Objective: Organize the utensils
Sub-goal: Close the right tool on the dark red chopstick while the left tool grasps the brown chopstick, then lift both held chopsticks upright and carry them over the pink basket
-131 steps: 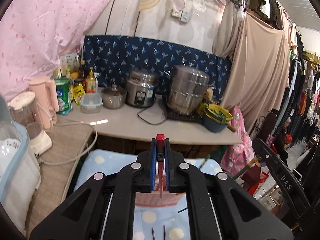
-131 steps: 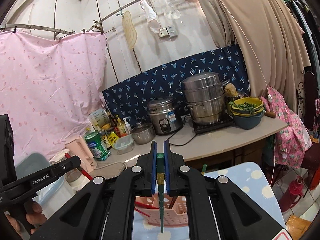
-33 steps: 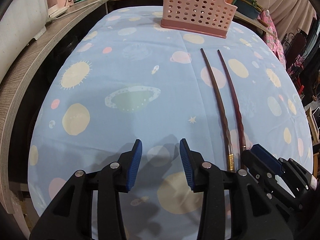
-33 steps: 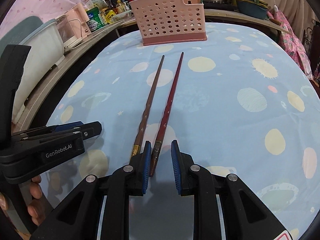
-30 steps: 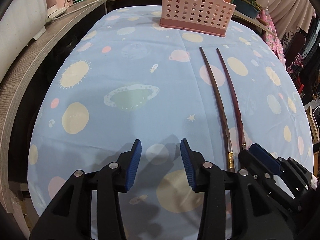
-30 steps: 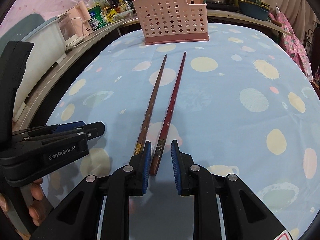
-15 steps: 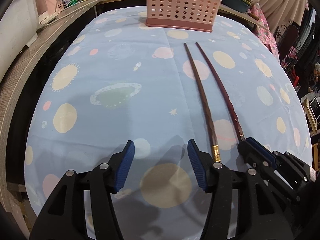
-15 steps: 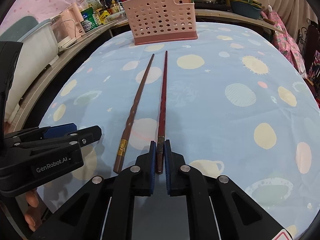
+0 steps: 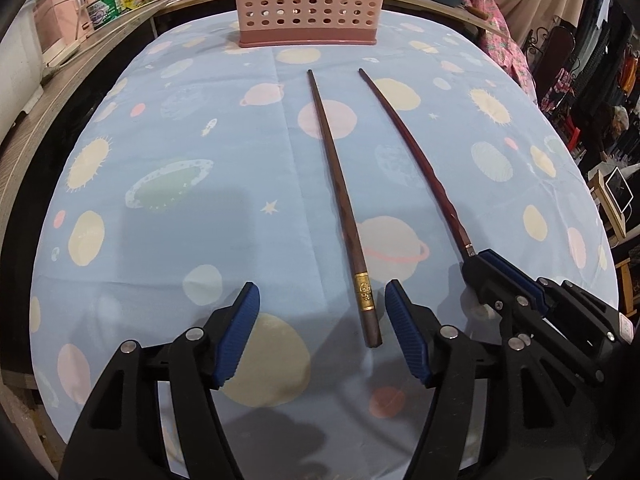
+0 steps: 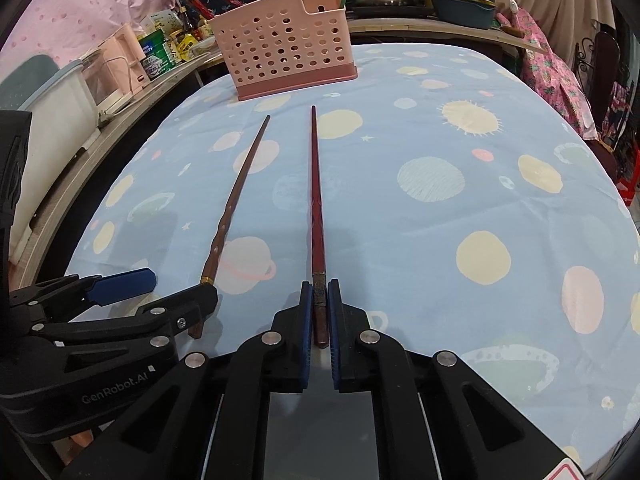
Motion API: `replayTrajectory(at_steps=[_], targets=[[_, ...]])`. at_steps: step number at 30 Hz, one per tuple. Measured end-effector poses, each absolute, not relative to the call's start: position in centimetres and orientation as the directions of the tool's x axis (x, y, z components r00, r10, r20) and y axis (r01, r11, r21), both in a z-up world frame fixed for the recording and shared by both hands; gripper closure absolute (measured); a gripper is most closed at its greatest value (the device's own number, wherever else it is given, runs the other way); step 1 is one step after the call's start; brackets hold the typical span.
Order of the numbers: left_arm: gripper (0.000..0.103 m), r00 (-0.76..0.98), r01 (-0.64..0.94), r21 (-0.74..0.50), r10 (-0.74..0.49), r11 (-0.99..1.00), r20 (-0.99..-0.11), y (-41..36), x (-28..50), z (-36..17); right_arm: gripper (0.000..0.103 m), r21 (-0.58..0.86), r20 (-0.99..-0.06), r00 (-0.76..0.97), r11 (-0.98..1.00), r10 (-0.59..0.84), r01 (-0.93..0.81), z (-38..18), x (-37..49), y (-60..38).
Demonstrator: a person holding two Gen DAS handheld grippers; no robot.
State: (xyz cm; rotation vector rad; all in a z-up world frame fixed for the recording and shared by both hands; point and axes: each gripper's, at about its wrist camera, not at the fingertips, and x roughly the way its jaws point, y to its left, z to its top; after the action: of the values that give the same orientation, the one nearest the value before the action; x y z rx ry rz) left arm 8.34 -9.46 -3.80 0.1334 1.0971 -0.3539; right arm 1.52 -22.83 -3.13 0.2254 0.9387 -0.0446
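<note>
Pink basket (image 10: 286, 46) holding upright utensils, right gripper (image 10: 319, 316) clamping red chopstick (image 10: 315, 184), left gripper (image 9: 322, 328) opening — brown chopstick (image 9: 340, 208) between

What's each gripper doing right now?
Left gripper: jaws opening, brown chopstick between them, not gripped.
Right gripper: shut on the red chopstick.

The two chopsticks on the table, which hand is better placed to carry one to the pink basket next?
Right. The right gripper is already shut on the reddish chopstick. The left gripper is opening around the brown chopstick, pads not touching it. The pink basket stands straight ahead.
</note>
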Motion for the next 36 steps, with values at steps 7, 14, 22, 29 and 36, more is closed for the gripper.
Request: replayTrajectory(at_steps=[7, 14, 22, 29, 36], targets=[[0.050, 0.424, 0.340, -0.041, -0.192, 0.940, -0.885, -9.7, 8.5, -3.8, 0.096, 0.173, -0.803, 0.592, 0.976, 0.061, 0.134, -3.1, 1.5, -22.9], [0.086, 0.411, 0.337, -0.069, -0.212, 0.939, -0.886, -9.1, 8.7, -3.5, 0.096, 0.170, -0.804, 0.592, 0.976, 0.059, 0.134, -3.1, 1.4, -22.9], [0.096, 0.380, 0.324, -0.116, -0.241, 0.939, -0.893, -8.2, 9.1, -3.4, 0.096, 0.175, -0.806, 0.588, 0.975, 0.064, 0.134, -3.0, 1.4, -22.8], [0.096, 0.401, 0.310, -0.138, -0.261, 0.941, -0.878, -6.9, 9.2, -1.6, 0.096, 0.179, -0.791, 0.609, 0.975, 0.061, 0.135, -1.6, 1.4, -22.8], [0.096, 0.482, 0.298, -0.173, -0.304, 0.939, -0.822, -5.5, 9.7, 3.0, 0.096, 0.198, -0.737, 0.674, 0.971, 0.056, 0.136, 2.3, 2.0, -23.7]])
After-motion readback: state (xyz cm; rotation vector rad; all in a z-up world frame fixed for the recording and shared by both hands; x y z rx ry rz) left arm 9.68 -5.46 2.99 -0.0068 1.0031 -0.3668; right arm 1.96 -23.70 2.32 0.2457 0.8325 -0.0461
